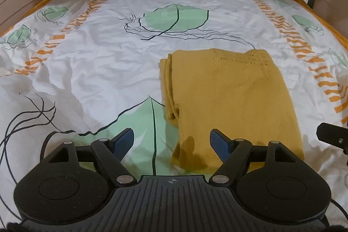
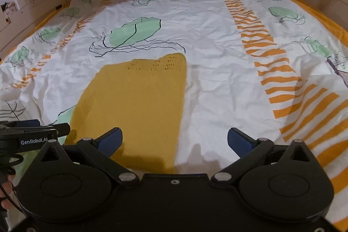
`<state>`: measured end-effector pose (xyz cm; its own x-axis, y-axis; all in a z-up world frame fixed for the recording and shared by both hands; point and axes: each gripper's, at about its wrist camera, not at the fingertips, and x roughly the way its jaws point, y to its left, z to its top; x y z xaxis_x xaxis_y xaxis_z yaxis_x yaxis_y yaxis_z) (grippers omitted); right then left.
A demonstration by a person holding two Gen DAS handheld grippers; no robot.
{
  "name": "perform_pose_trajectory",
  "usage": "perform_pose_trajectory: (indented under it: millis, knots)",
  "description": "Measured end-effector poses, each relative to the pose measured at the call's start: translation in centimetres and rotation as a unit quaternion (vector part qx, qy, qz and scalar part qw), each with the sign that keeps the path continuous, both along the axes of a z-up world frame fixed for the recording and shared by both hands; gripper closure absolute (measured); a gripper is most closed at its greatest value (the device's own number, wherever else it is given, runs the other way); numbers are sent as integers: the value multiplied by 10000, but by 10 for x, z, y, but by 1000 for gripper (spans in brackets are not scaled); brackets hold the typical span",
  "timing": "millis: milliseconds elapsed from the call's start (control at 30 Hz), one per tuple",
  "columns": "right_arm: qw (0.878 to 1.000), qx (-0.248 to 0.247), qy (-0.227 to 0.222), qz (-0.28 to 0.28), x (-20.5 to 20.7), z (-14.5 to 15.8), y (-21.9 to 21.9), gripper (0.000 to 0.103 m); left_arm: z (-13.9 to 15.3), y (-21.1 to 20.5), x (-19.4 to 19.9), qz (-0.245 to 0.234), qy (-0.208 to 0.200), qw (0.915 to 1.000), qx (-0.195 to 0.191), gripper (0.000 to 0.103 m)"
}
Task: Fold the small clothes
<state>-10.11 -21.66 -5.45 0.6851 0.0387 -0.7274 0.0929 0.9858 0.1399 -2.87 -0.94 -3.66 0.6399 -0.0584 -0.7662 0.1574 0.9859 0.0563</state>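
"GenRobot.AI" reads on the left gripper (image 2: 32, 134), seen only from the right wrist. Both it and the right gripper (image 2: 175, 140) gape empty over the folded knit (image 1: 228, 97) on the bed (image 1: 97, 62).

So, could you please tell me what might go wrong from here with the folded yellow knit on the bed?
1. The left claw is open over the near left corner of the yellow knit garment; closing there may catch only some of the stacked layers showing along its left edge, so the fold could slip apart.
2. The white patterned bedsheet is loose and wrinkled beneath; the open right claw, straddling the garment's right edge, might pinch sheet along with knit.
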Motion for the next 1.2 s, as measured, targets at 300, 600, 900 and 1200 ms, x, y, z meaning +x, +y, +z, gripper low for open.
perform_pose_trajectory:
  millis: [300,600,900,1200]
  knots:
    - [9999,-93,47,-16,-13,0,2,1,8,-5,-14,-72,-74,9999,64,27]
    - [9999,-100,46,-37,-17,0,3,1,13,-2,-19,-45,-14,9999,-97,27]
    - [9999,-97,109,13,-15,-1,7,0,11,-1,-20,-63,81,9998,-166,27]
    - [9998,-55,197,0,-8,-4,8,0,10,1,-19,-15,38,9998,-200,27]
